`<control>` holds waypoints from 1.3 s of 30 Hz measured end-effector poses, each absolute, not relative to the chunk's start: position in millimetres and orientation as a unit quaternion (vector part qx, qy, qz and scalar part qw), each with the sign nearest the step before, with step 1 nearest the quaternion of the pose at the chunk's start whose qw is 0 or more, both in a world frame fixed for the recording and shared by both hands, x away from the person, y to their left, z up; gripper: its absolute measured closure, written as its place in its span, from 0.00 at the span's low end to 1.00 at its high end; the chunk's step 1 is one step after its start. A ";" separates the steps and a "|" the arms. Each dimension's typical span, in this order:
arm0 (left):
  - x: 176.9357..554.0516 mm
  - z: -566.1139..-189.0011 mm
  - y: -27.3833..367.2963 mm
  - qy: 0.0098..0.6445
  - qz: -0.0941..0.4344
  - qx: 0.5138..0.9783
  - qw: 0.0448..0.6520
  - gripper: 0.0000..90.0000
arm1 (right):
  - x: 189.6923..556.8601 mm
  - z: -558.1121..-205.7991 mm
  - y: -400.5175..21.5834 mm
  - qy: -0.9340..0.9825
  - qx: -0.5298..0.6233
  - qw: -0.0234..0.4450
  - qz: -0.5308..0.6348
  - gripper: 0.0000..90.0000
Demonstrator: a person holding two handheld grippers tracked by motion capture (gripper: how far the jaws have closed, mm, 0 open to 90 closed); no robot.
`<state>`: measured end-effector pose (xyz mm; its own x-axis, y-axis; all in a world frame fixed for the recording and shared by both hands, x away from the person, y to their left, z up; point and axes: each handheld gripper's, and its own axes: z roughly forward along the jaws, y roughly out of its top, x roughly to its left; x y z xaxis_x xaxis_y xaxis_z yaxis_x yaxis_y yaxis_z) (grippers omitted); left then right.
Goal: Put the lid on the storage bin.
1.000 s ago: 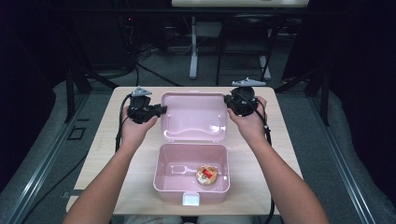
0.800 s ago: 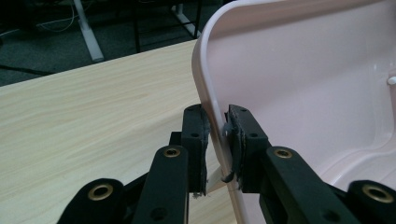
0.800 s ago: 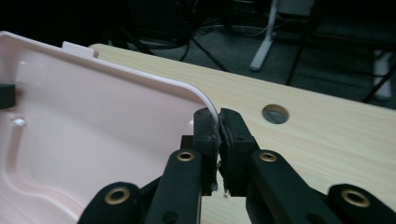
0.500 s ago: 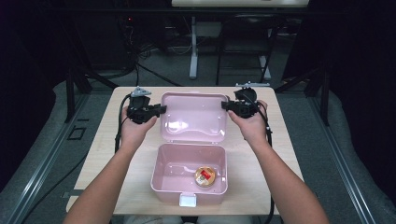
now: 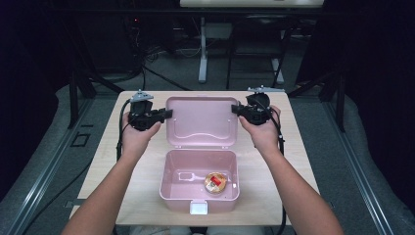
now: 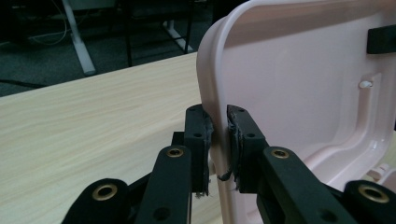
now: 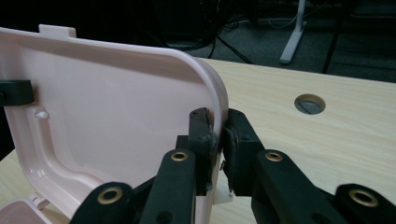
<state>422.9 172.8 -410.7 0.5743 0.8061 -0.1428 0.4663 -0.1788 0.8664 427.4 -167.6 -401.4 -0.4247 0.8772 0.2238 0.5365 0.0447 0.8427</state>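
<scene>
A pink lunch box (image 5: 172, 192) stands open on the wooden table, with a round wrapped snack (image 5: 216, 181) inside it. Its lid (image 5: 201, 122) is tipped back behind the base. My left gripper (image 5: 169, 114) is shut on the lid's left rim; in the left gripper view the pads (image 6: 219, 126) pinch the lid (image 6: 303, 84). My right gripper (image 5: 234, 108) is shut on the right rim, and in the right gripper view it (image 7: 218, 128) clamps the lid (image 7: 116, 107). Both pairs of jaws have just been closing on that rim.
A white latch (image 5: 198, 208) sits at the box's front, near the table's front edge. A round cable hole (image 7: 310, 103) lies in the tabletop to the right of the lid. Bare wood (image 5: 112, 161) flanks the box on both sides.
The right gripper has shifted slightly at the lid's right edge. The left gripper, the lid and the box base stand much as before.
</scene>
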 end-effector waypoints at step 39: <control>363.7 -392.9 184.7 0.369 0.176 0.756 0.510 0.80 | 357.9 -384.0 -170.9 0.719 0.439 0.182 0.508 0.79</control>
<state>363.7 184.7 -392.9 0.6650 0.7386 -0.1106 0.3789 -0.2060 0.9022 357.9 -170.9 -384.0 -0.5479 0.8158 0.1850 0.4470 0.0985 0.8891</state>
